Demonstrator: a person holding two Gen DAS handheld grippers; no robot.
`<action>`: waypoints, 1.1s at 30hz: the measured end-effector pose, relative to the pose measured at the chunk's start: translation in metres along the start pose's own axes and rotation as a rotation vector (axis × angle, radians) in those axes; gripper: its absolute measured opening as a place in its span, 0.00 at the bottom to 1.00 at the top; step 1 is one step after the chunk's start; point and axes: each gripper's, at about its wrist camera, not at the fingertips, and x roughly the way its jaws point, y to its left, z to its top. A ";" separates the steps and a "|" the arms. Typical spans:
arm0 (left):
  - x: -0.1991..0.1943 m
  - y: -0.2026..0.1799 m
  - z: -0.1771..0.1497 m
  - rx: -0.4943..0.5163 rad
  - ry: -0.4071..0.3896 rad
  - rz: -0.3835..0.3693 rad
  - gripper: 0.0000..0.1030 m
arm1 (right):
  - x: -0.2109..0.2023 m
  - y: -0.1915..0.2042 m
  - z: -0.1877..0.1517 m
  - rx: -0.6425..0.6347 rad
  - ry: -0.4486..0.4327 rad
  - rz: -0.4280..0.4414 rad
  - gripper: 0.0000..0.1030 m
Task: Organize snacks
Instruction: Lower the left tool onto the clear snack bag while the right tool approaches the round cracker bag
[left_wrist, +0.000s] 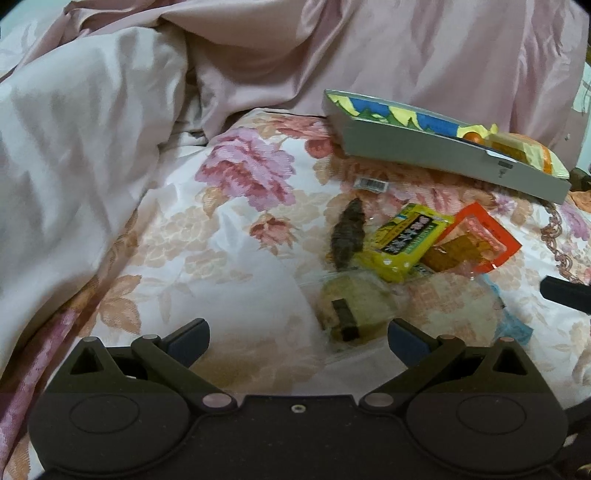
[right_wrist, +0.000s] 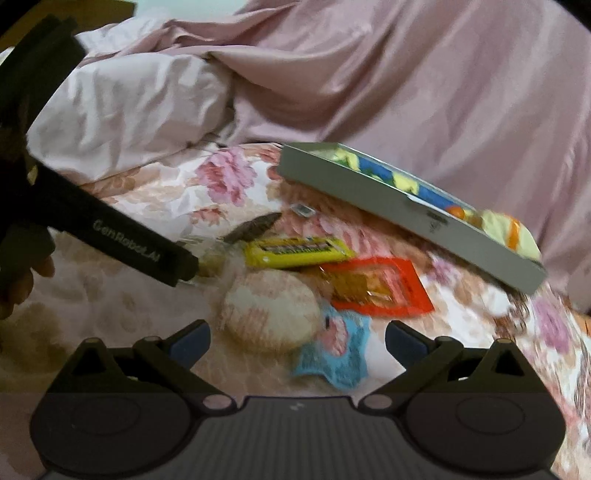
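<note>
Crinkly snack packets (left_wrist: 406, 242) on floral bedspread (left_wrist: 236, 236)

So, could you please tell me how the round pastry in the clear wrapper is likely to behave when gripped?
The round pastry looks soft and crumbly, so a firm squeeze would probably crush it. Its clear, shiny wrapper may slip between the pads. It seems light, and lying flat on the floral bedspread it is unlikely to roll.

Black grippers (left_wrist: 298, 338), blue-padded jaws, pink rivets, seemingly "GenRobot.AI" lettering.
</note>
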 end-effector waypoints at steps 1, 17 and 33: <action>0.001 0.001 0.000 -0.002 0.003 0.004 0.99 | 0.003 0.002 0.001 -0.020 -0.006 0.007 1.00; 0.010 0.008 0.004 -0.134 -0.054 -0.114 0.99 | 0.044 0.015 0.004 -0.076 -0.016 0.088 1.00; 0.024 -0.001 0.011 -0.113 -0.063 -0.222 0.91 | 0.050 0.011 0.001 -0.033 0.006 0.043 1.00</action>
